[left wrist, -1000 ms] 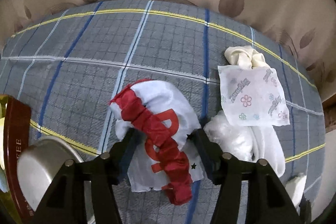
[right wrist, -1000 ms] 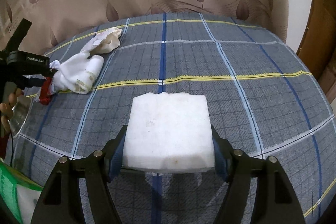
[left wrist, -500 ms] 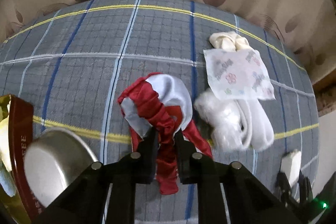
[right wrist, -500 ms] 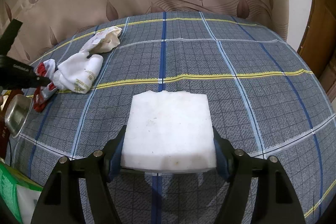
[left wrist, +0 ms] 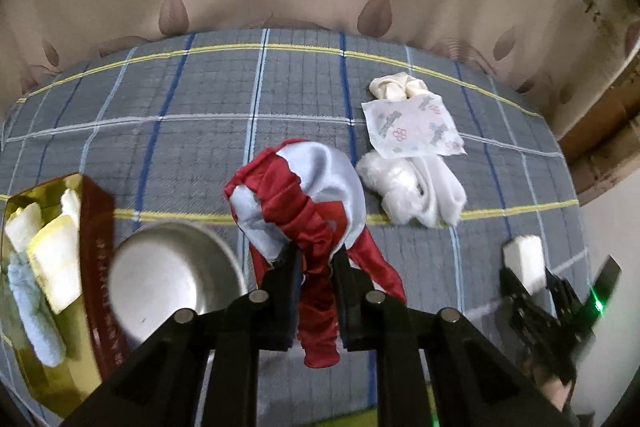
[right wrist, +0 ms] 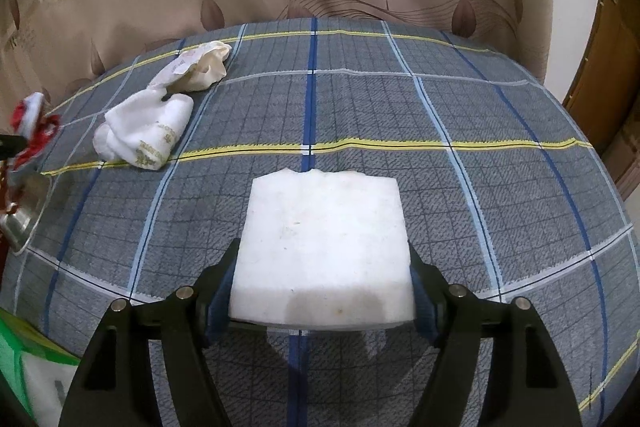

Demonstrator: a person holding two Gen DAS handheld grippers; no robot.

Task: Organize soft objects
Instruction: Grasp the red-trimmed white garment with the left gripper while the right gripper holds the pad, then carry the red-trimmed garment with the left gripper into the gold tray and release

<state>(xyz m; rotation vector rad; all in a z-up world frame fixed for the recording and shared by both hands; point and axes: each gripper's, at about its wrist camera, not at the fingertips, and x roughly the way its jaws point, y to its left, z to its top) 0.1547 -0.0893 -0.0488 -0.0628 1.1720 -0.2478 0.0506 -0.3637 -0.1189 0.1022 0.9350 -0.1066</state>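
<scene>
Between the left gripper jaws, now pinched onto the red-and-white satin cloth where 1 second ago spread wide around it, and lifted clear of the plaid tablecloth, so ready for carrying, probably toward the gold box at 9 o'clock beside the steel bowl. Visible only from the left wrist: that box with its soft pieces; only from the right wrist: right gripper part-open yet clamped on the white foam block, unchanged, with white towel at 10 o'clock.
</scene>
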